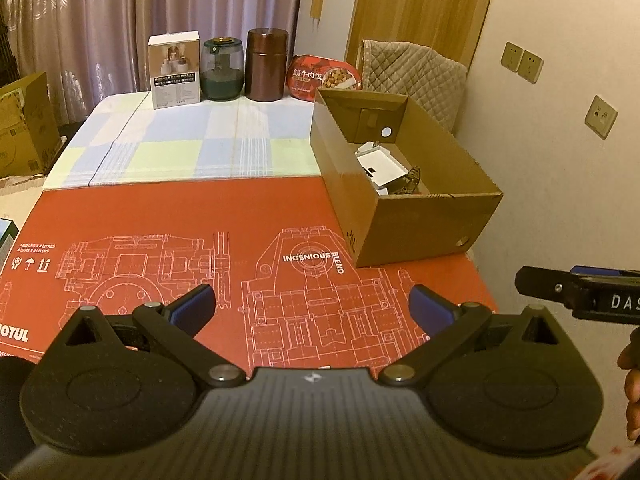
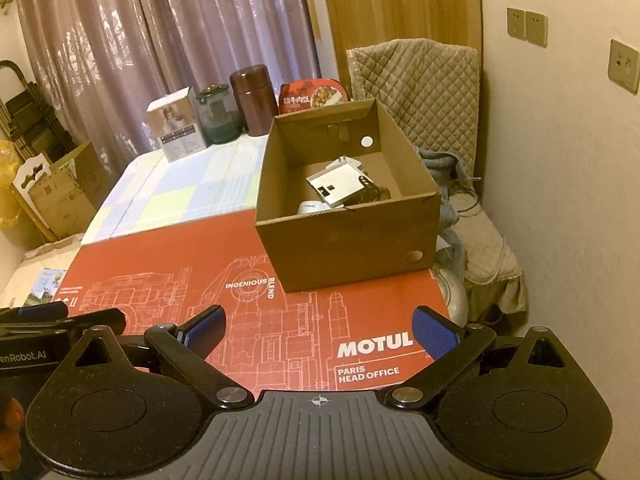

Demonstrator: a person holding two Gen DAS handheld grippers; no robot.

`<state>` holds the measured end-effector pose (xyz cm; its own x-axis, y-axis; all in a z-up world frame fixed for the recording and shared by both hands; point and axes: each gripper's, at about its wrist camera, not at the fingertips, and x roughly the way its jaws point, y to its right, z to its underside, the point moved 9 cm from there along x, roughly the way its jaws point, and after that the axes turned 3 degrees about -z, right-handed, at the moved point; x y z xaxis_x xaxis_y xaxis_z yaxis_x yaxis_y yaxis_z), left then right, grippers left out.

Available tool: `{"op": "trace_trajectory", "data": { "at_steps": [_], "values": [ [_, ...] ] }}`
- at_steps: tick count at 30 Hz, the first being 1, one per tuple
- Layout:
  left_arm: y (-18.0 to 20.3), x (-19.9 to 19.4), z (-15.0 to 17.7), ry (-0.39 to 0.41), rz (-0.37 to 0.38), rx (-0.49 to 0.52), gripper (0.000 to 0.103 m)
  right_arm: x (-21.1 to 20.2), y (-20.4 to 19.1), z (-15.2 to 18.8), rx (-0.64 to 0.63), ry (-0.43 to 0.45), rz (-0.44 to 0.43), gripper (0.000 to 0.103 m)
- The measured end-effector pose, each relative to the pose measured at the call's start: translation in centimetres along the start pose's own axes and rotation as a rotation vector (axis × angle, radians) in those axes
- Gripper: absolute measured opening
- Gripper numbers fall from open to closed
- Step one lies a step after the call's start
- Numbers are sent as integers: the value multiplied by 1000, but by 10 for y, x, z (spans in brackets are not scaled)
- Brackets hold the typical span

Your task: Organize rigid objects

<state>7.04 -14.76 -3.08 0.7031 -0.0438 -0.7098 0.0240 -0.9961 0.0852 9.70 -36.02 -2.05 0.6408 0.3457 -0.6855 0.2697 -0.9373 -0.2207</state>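
Note:
A brown cardboard box [image 1: 416, 222] [image 2: 344, 240] stands on the red Motul sheet [image 1: 200, 224] [image 2: 168, 264], holding a white box [image 1: 380, 164] [image 2: 338, 184] and small dark items. At the table's far edge stand a white carton [image 1: 175, 70] [image 2: 179, 128], a green glass jar [image 1: 222, 69] [image 2: 218, 118], a brown canister [image 1: 266, 65] [image 2: 254, 100] and a red food bowl [image 1: 324, 78] [image 2: 314, 98]. My left gripper [image 1: 312, 306] is open and empty over the red sheet. My right gripper [image 2: 320, 330] is open and empty too, in front of the box.
A checked cloth [image 1: 180, 144] covers the table's far half. A quilted chair [image 2: 432, 92] stands right of the table by the wall. Cardboard boxes [image 2: 64, 192] sit on the floor at left. The table's right edge is close to the box.

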Motion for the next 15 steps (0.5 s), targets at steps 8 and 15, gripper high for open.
{"op": "trace_trajectory", "data": {
  "at_steps": [8,15],
  "values": [
    [-2,2,1,-5,-6,-4,102,2,-3,0,-9,-4,-3,97],
    [-2,4,3,-8,-7,-7,102,4,-6,0,-10,-4,-9,97]
  ]
}}
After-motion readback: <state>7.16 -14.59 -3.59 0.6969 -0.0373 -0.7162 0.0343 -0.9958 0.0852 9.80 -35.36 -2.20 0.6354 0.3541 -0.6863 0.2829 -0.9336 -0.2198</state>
